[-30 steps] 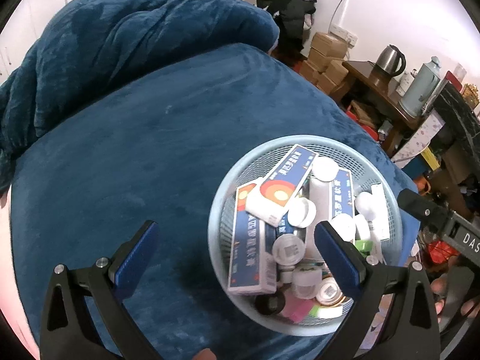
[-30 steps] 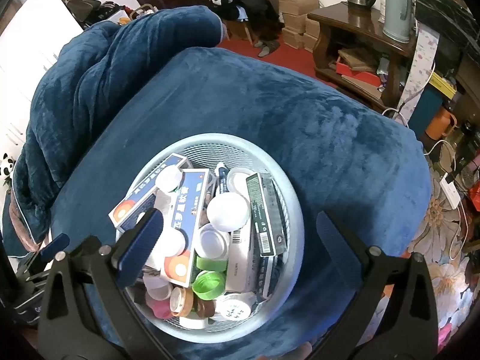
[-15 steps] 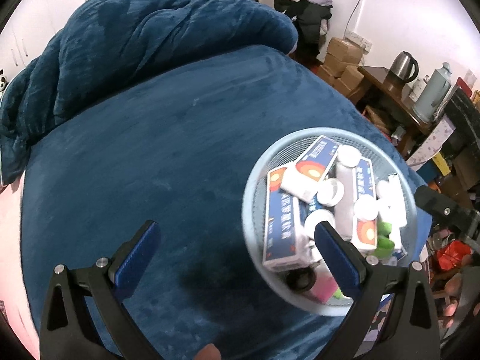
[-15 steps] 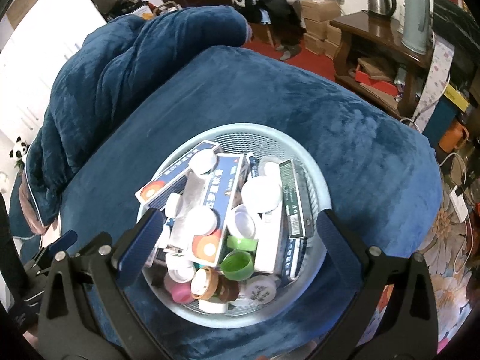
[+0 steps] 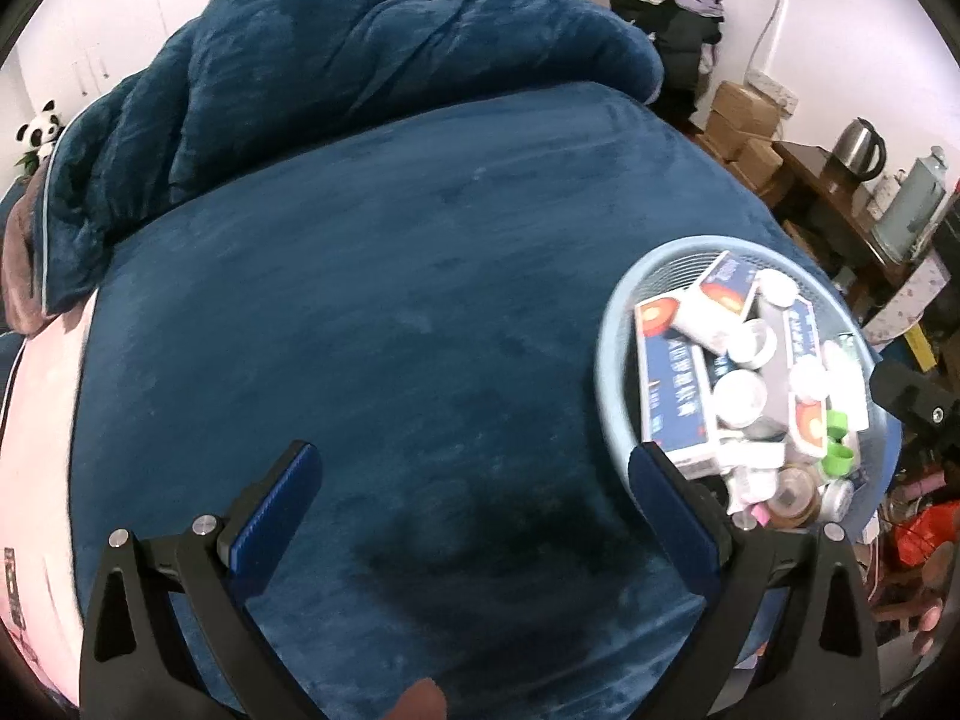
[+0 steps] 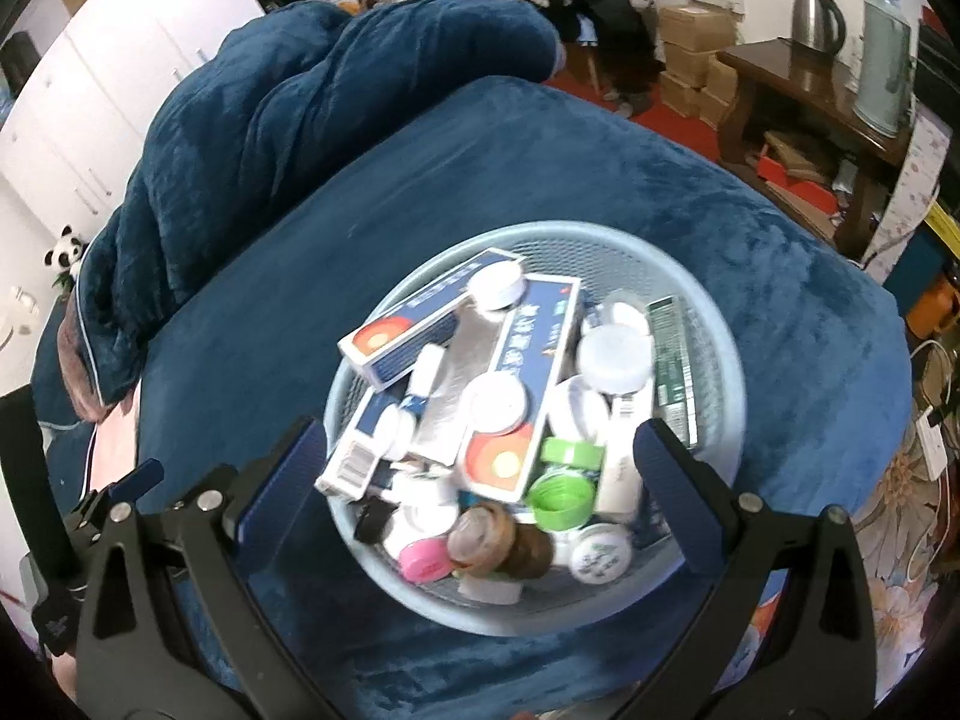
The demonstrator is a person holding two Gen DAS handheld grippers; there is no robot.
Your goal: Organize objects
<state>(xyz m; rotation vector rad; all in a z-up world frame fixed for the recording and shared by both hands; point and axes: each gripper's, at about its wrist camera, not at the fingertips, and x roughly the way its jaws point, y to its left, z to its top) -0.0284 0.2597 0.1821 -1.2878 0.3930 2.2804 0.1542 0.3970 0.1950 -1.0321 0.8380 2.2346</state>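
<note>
A pale blue mesh basket point(image 6: 702, 312) sits on a dark blue plush bed, heaped with blue-and-white boxes point(image 6: 522, 384), white jars point(image 6: 615, 357), green caps point(image 6: 558, 498), a pink lid point(image 6: 423, 561) and a brown jar point(image 6: 480, 537). My right gripper point(image 6: 477, 468) hangs open above the basket's near half, holding nothing. In the left wrist view the basket point(image 5: 612, 324) lies at the right edge. My left gripper point(image 5: 471, 498) is open over bare blanket point(image 5: 360, 330), its right finger overlapping the basket's near rim.
A bunched blue duvet point(image 5: 300, 78) lies at the back of the bed. A dark wooden side table point(image 6: 798, 96) with a kettle point(image 6: 816, 12) and a flask point(image 6: 885, 72) stands to the right, cardboard boxes point(image 6: 690, 54) beside it. A panda toy point(image 5: 39, 132) sits far left.
The left gripper has swung left, so the basket slid from centre to the right edge of its view. The right gripper has shifted so the basket sits more centred between its fingers.
</note>
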